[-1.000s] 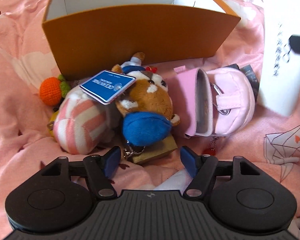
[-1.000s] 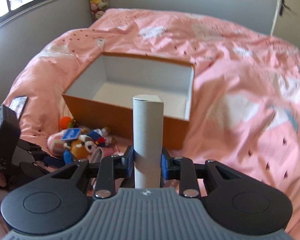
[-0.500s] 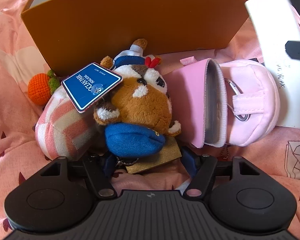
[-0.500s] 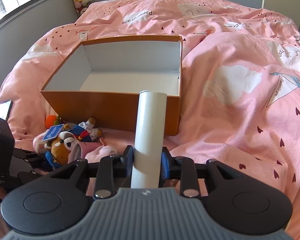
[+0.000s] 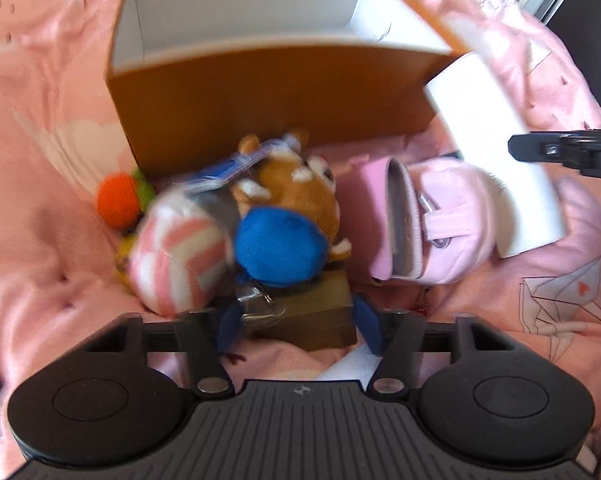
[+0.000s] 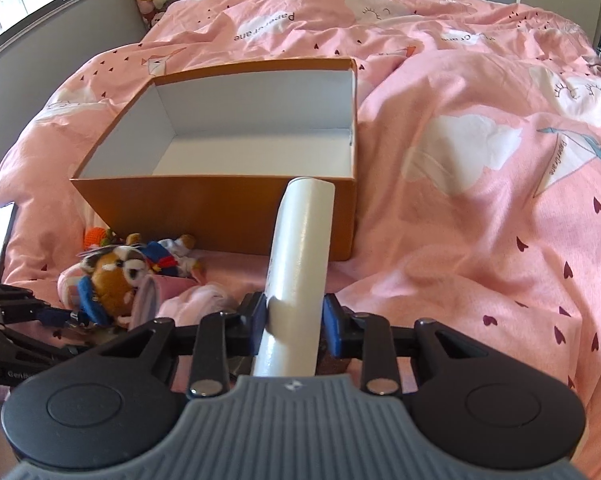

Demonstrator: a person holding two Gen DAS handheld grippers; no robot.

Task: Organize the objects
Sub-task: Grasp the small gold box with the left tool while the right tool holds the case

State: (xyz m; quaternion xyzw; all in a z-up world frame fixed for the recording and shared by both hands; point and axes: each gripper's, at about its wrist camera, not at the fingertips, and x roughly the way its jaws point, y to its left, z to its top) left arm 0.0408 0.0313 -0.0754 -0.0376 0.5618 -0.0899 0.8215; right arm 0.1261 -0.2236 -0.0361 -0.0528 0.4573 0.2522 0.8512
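A pink bed (image 6: 460, 128) carries an open orange box (image 6: 220, 208), empty. Since a second ago the right hand-held gripper (image 6: 294, 318) has carried its white tube (image 6: 300, 264), firmly clamped, closer to the box, likely to drop it in. The left hand-held gripper (image 5: 296, 326) has drawn back slightly from the plush toy (image 5: 288, 216), fingers spread around a small brown block (image 5: 316, 316) without gripping.

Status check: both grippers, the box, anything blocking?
Right gripper shut on white tube. Left gripper open around tan tag under brown plush. Orange box open, empty. Pink pouch beside plush.
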